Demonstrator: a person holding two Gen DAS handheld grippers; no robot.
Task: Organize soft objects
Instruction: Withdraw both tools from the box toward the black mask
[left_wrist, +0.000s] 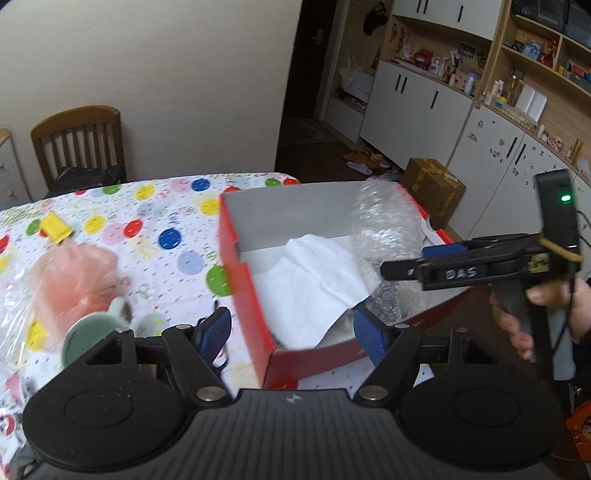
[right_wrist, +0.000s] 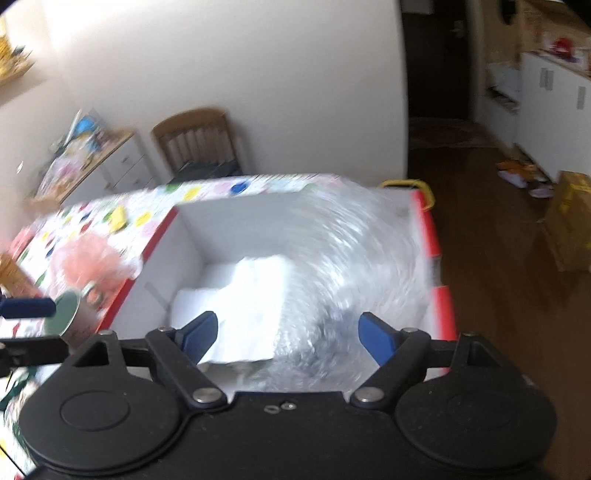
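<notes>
Left gripper (left_wrist: 291, 332) jaws spread, empty | right gripper (right_wrist: 286, 338) likewise | bubble wrap (left_wrist: 388, 236), white cloth (left_wrist: 310, 280) inside red box (left_wrist: 243, 291) | pink bag (left_wrist: 74, 284) left on surface (left_wrist: 155, 229): I'd approach low, pinch centrally.

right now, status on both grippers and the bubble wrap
Left gripper open, empty. Right gripper open, empty. Bubble wrap in red box, beside white paper. Pink item on table, outside the box.

Crumpled bubble wrap (left_wrist: 384, 240) and white paper (left_wrist: 306, 280) inside red box (left_wrist: 240, 273), pink bag (left_wrist: 70, 280) on table
</notes>
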